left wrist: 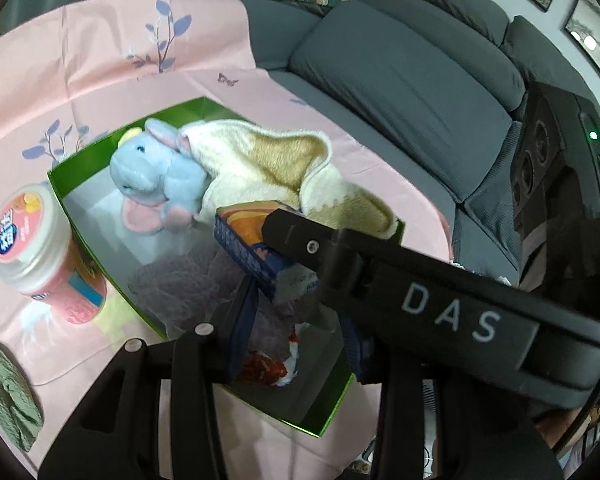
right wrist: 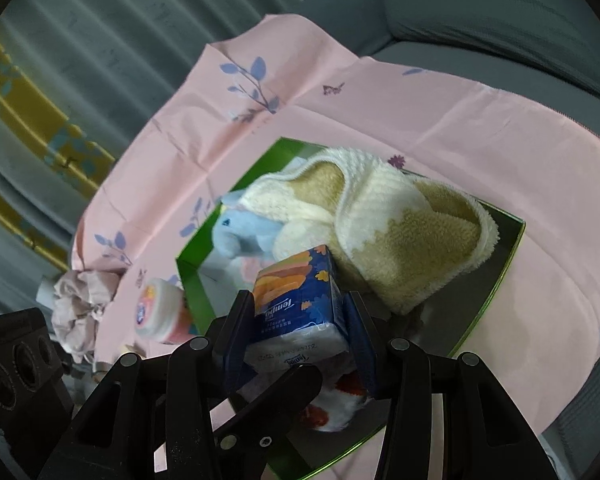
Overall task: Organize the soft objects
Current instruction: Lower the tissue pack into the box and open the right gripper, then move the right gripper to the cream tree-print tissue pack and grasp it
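Soft cloth and plush in a glossy green box

The towel (right wrist: 384, 232) is thick cream-and-tan terry with a nubby pile; the blue elephant (left wrist: 156, 180) is smooth short plush. The tissue pack (right wrist: 300, 300) wears shiny plastic film. The box (left wrist: 100, 148) has glossy green walls and a mirror-like floor. Beneath lies a creased, faintly sheeny pink cloth (right wrist: 440, 120). At left of frame, a glossy plastic jar (left wrist: 40, 240).

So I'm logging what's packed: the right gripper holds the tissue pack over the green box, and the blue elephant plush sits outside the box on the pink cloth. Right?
Not quite. The blue elephant plush lies inside the green box, beside the towel, as the left wrist view shows. The right gripper does hold the tissue pack over the box.
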Available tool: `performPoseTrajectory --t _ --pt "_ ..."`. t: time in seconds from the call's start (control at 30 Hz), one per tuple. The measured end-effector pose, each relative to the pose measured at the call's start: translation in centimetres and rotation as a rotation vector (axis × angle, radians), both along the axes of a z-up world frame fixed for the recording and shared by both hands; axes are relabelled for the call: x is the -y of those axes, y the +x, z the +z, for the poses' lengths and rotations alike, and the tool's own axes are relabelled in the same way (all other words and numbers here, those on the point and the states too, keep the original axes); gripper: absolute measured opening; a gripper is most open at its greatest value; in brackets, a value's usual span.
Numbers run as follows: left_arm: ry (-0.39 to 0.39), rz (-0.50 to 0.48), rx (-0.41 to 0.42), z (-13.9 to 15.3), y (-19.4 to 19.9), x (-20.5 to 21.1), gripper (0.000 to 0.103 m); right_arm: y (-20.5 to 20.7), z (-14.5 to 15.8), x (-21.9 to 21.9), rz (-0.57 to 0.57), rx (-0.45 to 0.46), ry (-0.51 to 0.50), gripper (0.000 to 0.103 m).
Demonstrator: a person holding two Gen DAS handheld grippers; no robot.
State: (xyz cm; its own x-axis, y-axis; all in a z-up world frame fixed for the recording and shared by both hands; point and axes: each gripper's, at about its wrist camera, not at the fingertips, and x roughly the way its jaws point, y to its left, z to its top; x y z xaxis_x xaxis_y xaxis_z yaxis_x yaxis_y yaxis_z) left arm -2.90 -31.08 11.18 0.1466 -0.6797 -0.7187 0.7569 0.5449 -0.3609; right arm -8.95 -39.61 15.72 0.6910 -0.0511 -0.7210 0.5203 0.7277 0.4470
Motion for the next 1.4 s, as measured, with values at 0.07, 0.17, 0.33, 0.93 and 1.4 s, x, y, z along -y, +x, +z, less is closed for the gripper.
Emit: performPoseTrajectory --t 0.07,0.17,0.33,0.93,1.4 --pt "0.006 0.008 -0.016 -0.3 0.3 0.0 0.037 0.2 -0.3 0.1 0.0 -0.012 0.001 0.049" --pt "0.021 0.015 -0.024 -0.8 0.4 0.2 0.037 0.4 -0.5 0.0 0.001 -0.027 -0.002 0.049" --pt "0.024 0.02 -0.078 -1.7 0.8 0.5 0.037 0.6 -0.8 0.1 -0.017 -0.065 -0.018 0.049" --pt "0.009 0.108 0.017 1.6 -0.8 -3.0 0.089 -0.8 1.4 -0.7 -0.056 -0.008 -0.087 0.07" --pt "-0.071 0.309 0.031 6.0 -1.8 -15.2 0.102 -1.0 5.1 -6.9 0.065 0.066 -0.219 0.089"
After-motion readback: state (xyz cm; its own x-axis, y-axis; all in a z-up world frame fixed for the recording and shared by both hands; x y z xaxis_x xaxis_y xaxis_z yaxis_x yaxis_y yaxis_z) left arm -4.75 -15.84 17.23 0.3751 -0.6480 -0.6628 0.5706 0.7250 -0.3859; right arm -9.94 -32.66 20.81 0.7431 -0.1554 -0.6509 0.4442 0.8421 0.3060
